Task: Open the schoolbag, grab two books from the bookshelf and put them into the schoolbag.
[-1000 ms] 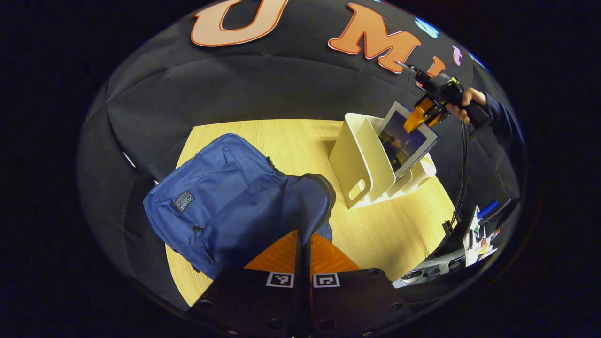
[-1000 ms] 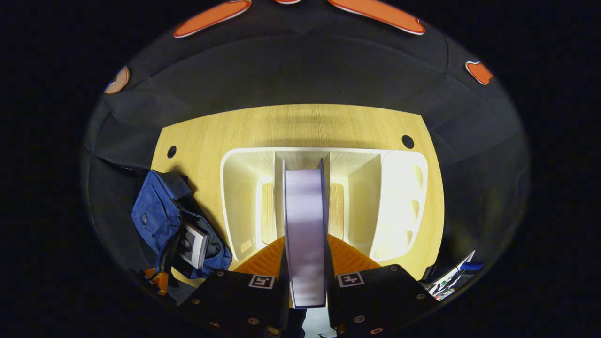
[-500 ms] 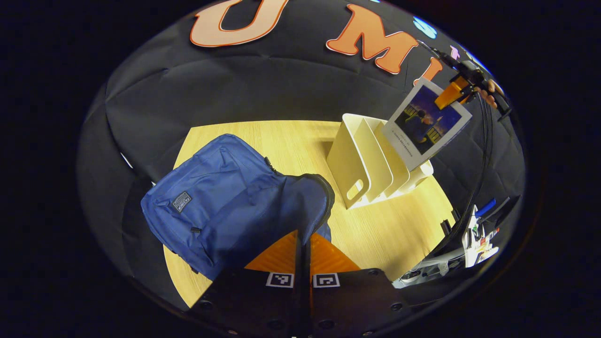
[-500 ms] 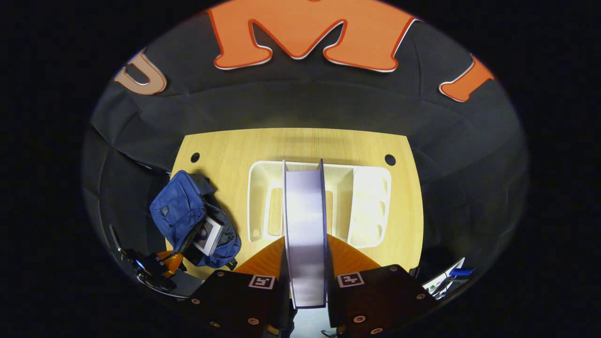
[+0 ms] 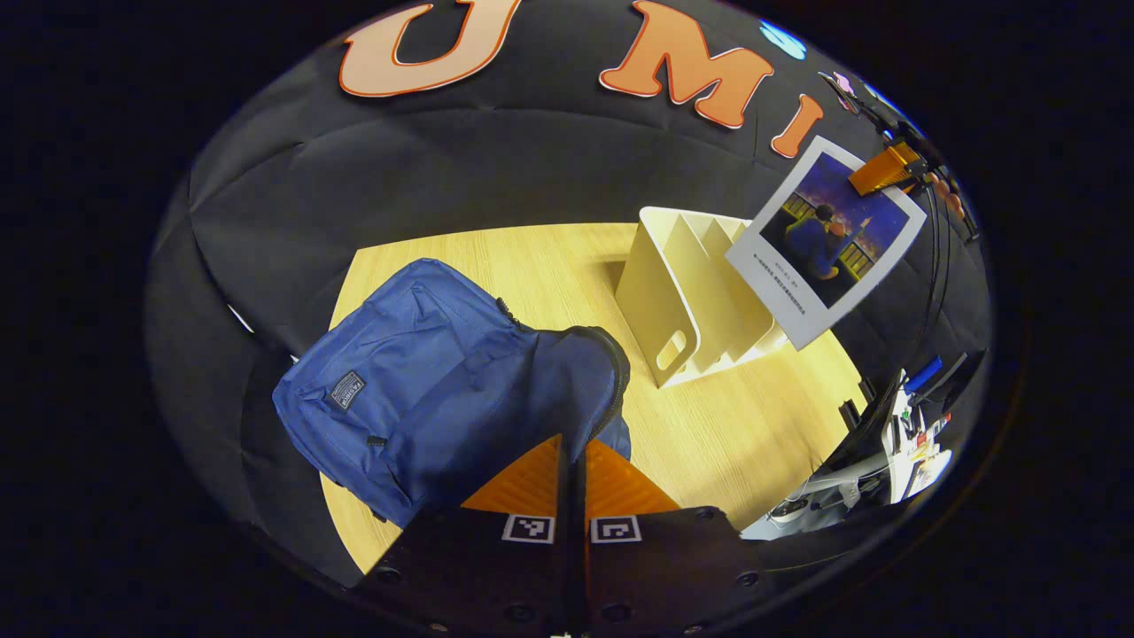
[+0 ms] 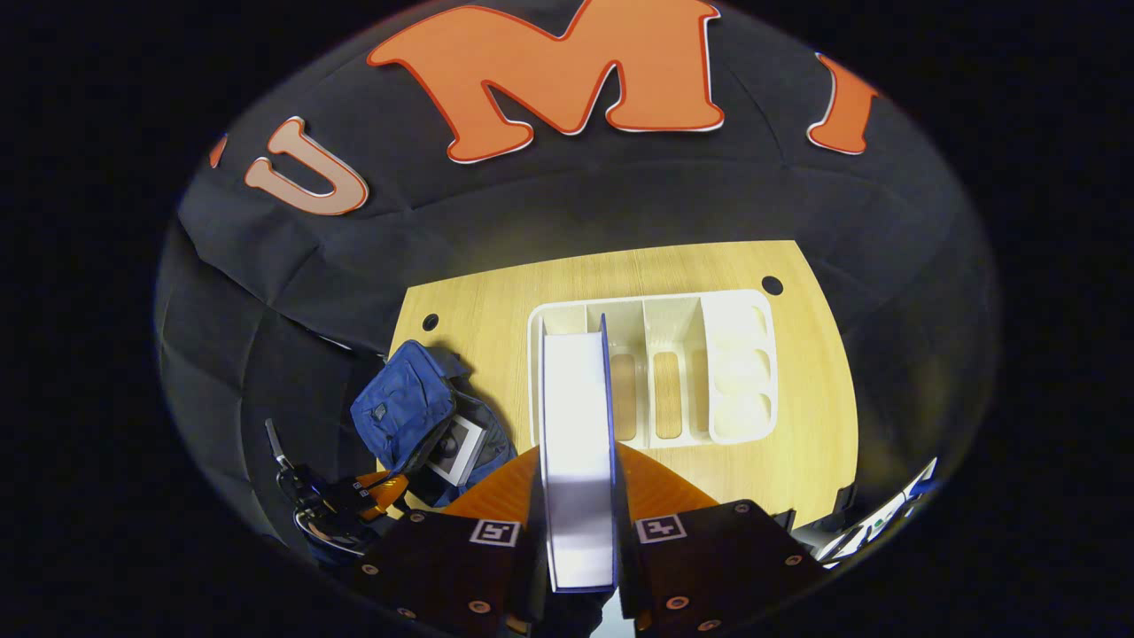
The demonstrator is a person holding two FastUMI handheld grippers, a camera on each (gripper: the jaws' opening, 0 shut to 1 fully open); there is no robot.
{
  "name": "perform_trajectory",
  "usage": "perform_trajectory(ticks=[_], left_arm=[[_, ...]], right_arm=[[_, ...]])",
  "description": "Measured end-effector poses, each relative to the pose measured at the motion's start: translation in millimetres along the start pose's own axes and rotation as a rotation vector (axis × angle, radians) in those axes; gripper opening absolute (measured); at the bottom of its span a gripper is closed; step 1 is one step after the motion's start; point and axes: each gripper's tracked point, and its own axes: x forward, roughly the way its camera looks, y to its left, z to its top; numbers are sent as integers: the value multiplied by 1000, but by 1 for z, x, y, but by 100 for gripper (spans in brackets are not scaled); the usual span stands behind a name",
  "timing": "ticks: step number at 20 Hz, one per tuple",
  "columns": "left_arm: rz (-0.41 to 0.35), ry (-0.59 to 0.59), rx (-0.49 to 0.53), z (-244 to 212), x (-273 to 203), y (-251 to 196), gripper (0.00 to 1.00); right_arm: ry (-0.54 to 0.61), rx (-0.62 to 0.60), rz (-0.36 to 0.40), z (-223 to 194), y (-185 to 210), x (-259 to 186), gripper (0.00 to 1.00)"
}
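Right claw (image 6: pixel 578 523) clamps book (image 6: pixel 576 443); right gripper view shows another inside schoolbag (image 6: pixel 403 416); left claw (image 5: pixel 574 478) closed

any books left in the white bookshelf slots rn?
No: in the right gripper view the bookshelf compartments are bare, the book is clamped in the right gripper above it, and another book sits in the schoolbag.

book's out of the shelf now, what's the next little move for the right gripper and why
Probably swing the right gripper left and down toward the schoolbag. Its jaws are clamped on the second book, which hangs clear above the bookshelf. The bag's mouth is open with one book already inside, and the left gripper pinches its rim.
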Motion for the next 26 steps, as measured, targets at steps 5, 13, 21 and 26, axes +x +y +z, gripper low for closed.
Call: perform_trajectory(ticks=[5, 13, 21, 26], left_arm=[[10, 15, 15, -5, 0, 0, 1], [24, 44, 45, -3, 5, -3, 1], [23, 48, 30, 4, 1, 1, 1], [17, 36, -17, 17, -8, 7, 1]], right_arm=[[63, 81, 43, -42, -13, 28, 29], [-12, 270, 242, -57, -10, 8, 28], [-57, 403, 484, -82, 26, 15, 27], [-58, 501, 577, -118, 57, 34, 27]])
